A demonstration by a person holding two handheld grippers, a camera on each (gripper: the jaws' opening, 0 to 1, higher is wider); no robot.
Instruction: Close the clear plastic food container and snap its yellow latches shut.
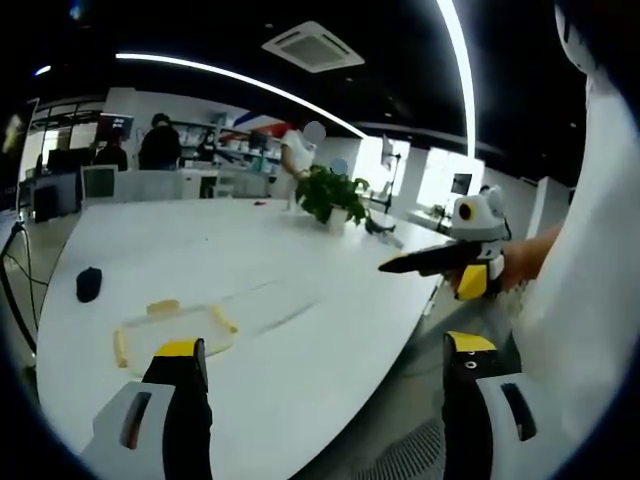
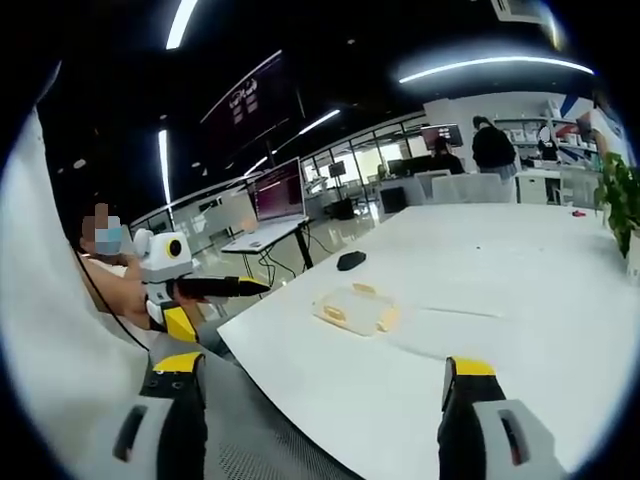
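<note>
My left gripper point(image 1: 325, 365) hangs spread wide, nothing between its jaws; right gripper point(image 2: 325, 385) likewise spread and empty. Beyond them, the clear container point(image 1: 172, 328) with yellow latches sits near the white worktop point(image 1: 300, 270) edge, untouched. Black mouse point(image 1: 88, 283) further left. Potted plant point(image 1: 330, 197) mid-worktop; open office, ceiling light strips.

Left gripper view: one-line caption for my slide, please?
Open left hand-held gripper hovers above white table near clear container with yellow latches; right hand-held gripper alongside.
</note>
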